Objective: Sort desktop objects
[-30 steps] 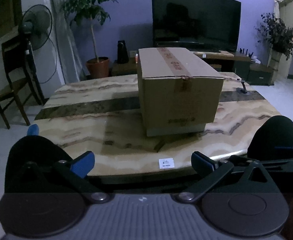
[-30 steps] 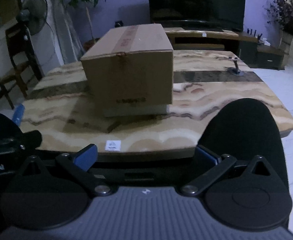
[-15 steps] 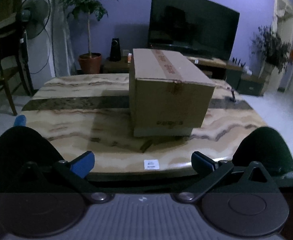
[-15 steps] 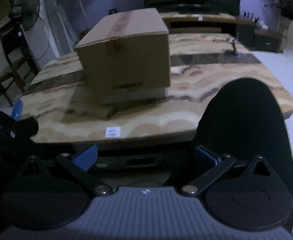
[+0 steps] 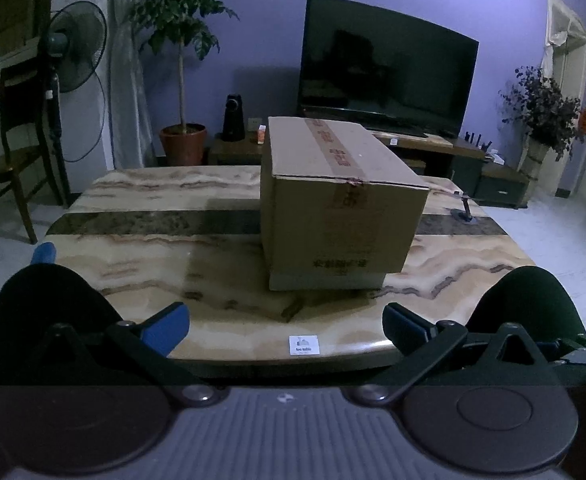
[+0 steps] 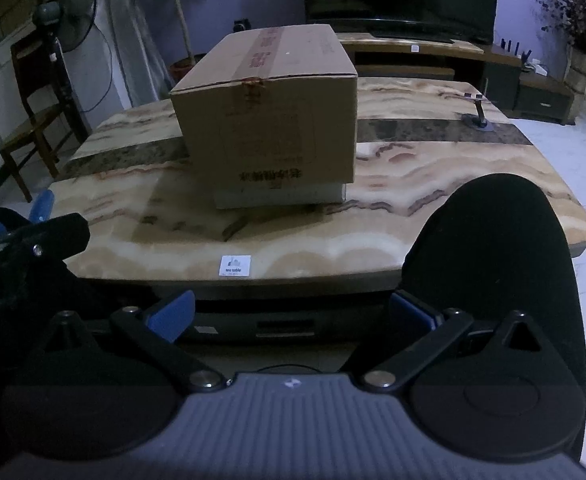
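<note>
Sticker (image 6: pixel 235 266) on tabletop (image 6: pixel 453 184) edge: reads "tea table".
Cardboard box (image 6: pixel 269 120) front: dark printed characters, too blurred to read.
Tape (image 5: pixel 335 148) on box: red print, illegible.

Left tool (image 5: pixel 285 322), right tool (image 6: pixel 291 312): agape, empty

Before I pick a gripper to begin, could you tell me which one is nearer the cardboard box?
Left. The left gripper is over the table edge facing the cardboard box; the right gripper hangs short of the table.

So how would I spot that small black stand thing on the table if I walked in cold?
Start at the marble table with the big taped cardboard box in the middle. Follow the dark stripe across the tabletop to the box's right, near the far edge. There stands the small black stand: a thin tilted stem on a round base, the only dark upright thing there.
</note>
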Available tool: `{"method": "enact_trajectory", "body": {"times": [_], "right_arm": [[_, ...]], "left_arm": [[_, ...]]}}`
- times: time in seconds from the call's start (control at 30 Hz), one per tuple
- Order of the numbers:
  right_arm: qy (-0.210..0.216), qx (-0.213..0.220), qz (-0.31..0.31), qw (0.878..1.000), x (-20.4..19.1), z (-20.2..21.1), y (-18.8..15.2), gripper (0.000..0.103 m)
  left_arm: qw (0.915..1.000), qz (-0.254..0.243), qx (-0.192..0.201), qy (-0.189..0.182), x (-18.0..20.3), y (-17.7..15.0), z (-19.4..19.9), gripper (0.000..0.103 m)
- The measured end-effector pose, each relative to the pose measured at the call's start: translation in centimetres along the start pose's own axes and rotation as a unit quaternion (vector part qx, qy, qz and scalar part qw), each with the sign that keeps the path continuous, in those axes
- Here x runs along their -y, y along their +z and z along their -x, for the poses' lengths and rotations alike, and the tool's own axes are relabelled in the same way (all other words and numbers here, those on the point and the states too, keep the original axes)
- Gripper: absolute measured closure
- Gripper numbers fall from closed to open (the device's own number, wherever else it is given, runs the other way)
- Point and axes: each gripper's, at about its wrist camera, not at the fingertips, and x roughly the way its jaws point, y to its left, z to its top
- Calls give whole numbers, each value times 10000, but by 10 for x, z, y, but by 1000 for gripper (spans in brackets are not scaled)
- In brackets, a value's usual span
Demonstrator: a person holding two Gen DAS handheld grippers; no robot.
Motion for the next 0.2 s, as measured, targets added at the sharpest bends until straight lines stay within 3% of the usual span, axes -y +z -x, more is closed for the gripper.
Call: {"method": "enact_trajectory", "body": {"times": [0.2], "right_arm": [[-16,-8,70,10000,-2,1,4,0]], "left_arm": [[9999,-87,-61,16,2,0,1,1]]}}
